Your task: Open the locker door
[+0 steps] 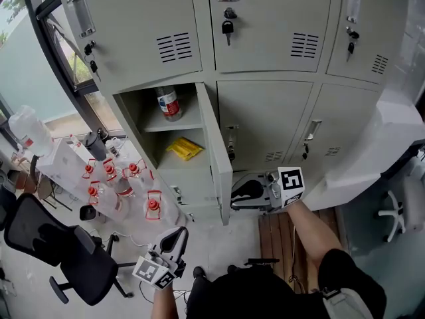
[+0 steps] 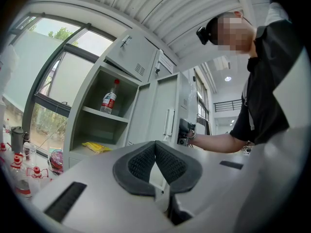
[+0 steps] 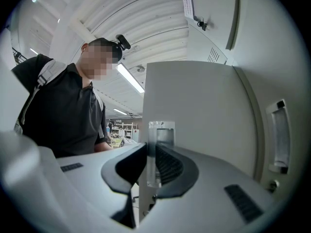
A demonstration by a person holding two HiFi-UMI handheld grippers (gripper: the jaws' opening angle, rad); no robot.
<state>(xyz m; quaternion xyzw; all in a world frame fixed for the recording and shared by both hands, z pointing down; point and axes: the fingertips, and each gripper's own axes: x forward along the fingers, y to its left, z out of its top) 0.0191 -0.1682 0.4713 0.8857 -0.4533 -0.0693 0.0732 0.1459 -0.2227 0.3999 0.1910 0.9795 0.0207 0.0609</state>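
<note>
Now right tool (image 1: 236,195) clamps locker door (image 1: 214,145) edge; swing along the hinge arc, grip steady. Left tool (image 1: 178,234) closed, empty.

The door (image 1: 216,153) is pale grey metal, plain and flat, with a slim upright handle (image 3: 157,130) on its outer face. It belongs to the lower left compartment of the locker (image 1: 265,18). It stands wide open and upright, swung out on its right-hand hinge until roughly square to the locker front. The right gripper (image 1: 244,193) has its jaws closed on the handle.
</note>
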